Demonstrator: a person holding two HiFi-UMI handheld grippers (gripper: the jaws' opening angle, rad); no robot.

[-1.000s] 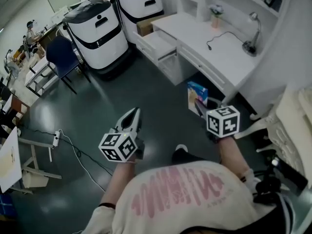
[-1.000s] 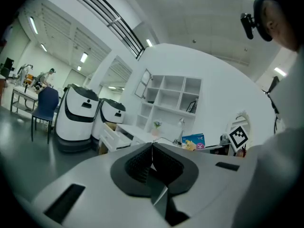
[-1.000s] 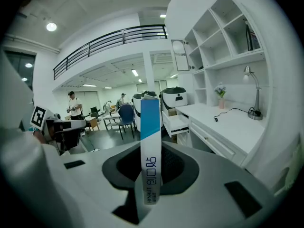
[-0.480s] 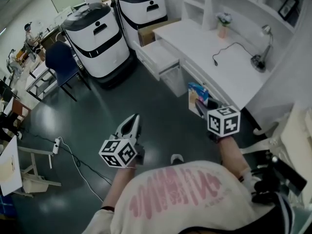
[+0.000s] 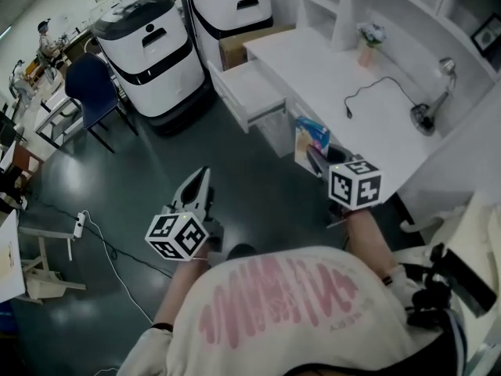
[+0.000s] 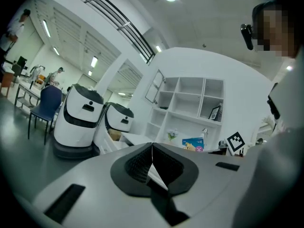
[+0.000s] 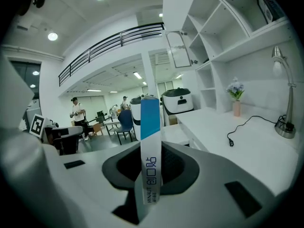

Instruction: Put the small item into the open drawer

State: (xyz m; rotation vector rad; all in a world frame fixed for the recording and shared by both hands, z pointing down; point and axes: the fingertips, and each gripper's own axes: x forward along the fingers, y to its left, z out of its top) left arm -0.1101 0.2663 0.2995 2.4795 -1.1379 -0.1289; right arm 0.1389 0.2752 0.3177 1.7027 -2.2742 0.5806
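Observation:
A small flat blue-and-white box (image 5: pixel 311 137) stands upright between the jaws of my right gripper (image 5: pixel 319 161), which is shut on it. In the right gripper view the box (image 7: pixel 149 127) shows edge-on, clamped by the right gripper (image 7: pixel 151 148). The open white drawer (image 5: pixel 249 92) juts from the left end of the white desk (image 5: pixel 337 77), ahead and left of the box. My left gripper (image 5: pixel 201 180) hangs over the dark floor, left of the drawer. In the left gripper view the left gripper (image 6: pixel 152 148) has its jaws closed together with nothing between them.
Two white-and-black machines (image 5: pixel 146 47) (image 5: pixel 232 5) stand behind the drawer, with a cardboard box (image 5: pixel 239 47) beside them. The desk bears a lamp (image 5: pixel 432 110), a black cable (image 5: pixel 377 92) and a flower vase (image 5: pixel 368 41). A blue chair (image 5: pixel 86 86) and a power strip (image 5: pixel 78 225) are at left.
The desk and drawer have drawn nearer and lower in the head view. Both grippers have shifted slightly toward the desk. The right gripper still holds the box.

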